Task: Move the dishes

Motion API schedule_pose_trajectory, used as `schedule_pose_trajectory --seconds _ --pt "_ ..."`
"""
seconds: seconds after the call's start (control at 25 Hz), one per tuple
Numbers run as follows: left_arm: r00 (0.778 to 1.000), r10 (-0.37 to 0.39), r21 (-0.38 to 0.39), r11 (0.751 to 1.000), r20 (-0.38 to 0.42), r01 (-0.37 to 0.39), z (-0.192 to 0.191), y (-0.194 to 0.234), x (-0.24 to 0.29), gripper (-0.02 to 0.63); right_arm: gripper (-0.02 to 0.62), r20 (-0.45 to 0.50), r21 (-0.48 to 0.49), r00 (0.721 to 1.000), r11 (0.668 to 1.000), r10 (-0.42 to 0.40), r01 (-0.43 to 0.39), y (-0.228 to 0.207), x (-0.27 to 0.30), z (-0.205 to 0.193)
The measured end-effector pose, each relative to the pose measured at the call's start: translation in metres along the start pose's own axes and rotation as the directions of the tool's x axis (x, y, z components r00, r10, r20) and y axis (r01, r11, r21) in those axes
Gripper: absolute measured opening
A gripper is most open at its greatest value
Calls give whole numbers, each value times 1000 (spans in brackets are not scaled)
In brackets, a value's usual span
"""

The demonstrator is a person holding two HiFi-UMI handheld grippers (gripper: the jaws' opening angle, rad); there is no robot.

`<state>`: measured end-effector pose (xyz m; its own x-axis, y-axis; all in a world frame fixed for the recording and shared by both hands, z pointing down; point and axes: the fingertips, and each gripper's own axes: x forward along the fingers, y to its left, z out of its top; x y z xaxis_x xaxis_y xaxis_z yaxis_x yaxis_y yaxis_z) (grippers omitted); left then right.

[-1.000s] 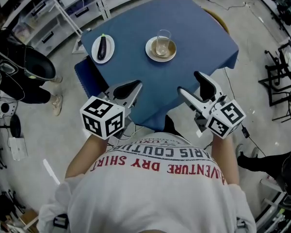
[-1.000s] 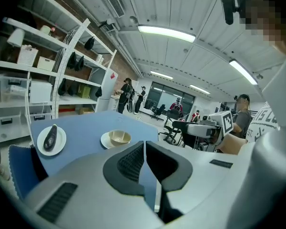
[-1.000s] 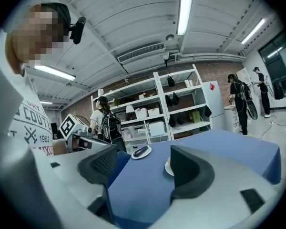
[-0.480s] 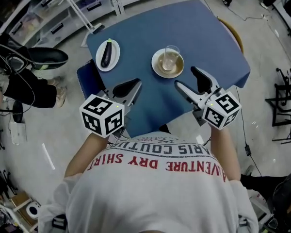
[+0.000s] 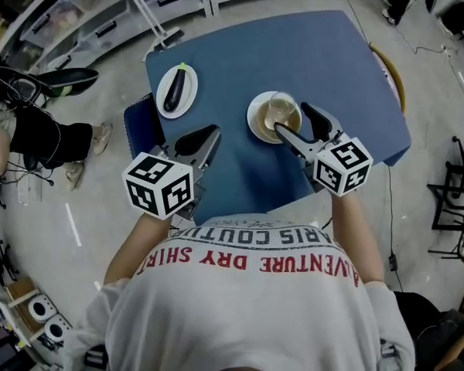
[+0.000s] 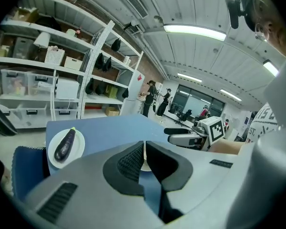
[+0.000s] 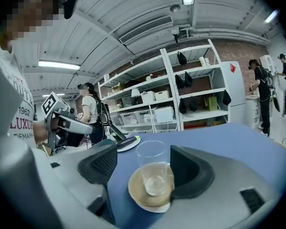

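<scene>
Seemingly no dish was moved yet: the right tool (image 5: 294, 121) stood spread around the glass (image 5: 281, 105) on its saucer (image 5: 256, 122), the left tool (image 5: 206, 139) closed and empty, the eggplant plate (image 5: 165, 104) untouched.

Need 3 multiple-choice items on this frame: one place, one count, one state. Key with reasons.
1. Where does the glass stand?
A. on the bare cloth
B. on a chair
C. on the tan plate

2. How many plates are on the table?
A. one
B. two
C. three

3. The right tool has its jaws:
A. apart, with the glass between them
B. clamped on the plate's rim
C. shut and empty

Key:
1 C: the right gripper view shows the glass's base resting on the tan plate.
2 B: the head view shows the tan plate and a white plate with an eggplant.
3 A: a jaw stands on each side of the glass, gaps visible.
</scene>
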<state>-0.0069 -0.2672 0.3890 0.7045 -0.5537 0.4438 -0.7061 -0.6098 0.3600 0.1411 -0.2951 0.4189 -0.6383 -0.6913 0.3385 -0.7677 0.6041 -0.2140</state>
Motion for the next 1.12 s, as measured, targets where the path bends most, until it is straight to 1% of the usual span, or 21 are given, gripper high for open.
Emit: schedule_pose_trajectory --seconds 0.12,0.28,0.48,0.64,0.76,0.8,0.84,1.0,1.12 --pt "999 34 -25 999 2 -34 -2 8 5 37 330 -22 -11 999 1000 25 -26 -9 17 -6" --pt "997 73 -52 996 3 -73 -7 17 12 37 330 -56 -56 997 997 45 -49 -16 35 -16" --pt "995 102 -86 991 -4 -102 -14 22 19 37 328 -77 -94 993 991 85 -92 -15 51 -18" --pt "992 124 -95 988 -4 -124 -16 19 22 37 328 -76 -116 990 985 118 -126 -13 54 -17" --pt "990 144 -96 985 -6 -144 -18 21 22 37 318 -64 -110 988 983 142 -148 -11 54 -17" --pt "989 151 -96 984 -8 -151 -19 21 21 37 302 -61 -114 987 982 146 -152 -10 54 -17" --pt "988 157 -96 983 -8 -157 -20 22 20 37 299 -60 -121 987 980 149 -155 -9 54 -17" --pt "985 172 -100 980 -9 -172 -19 22 20 37 296 -67 -149 985 974 161 -169 -8 53 -17" --pt "984 177 -103 979 -14 -178 -19 21 20 37 295 -67 -153 984 973 164 -173 -9 52 -15"
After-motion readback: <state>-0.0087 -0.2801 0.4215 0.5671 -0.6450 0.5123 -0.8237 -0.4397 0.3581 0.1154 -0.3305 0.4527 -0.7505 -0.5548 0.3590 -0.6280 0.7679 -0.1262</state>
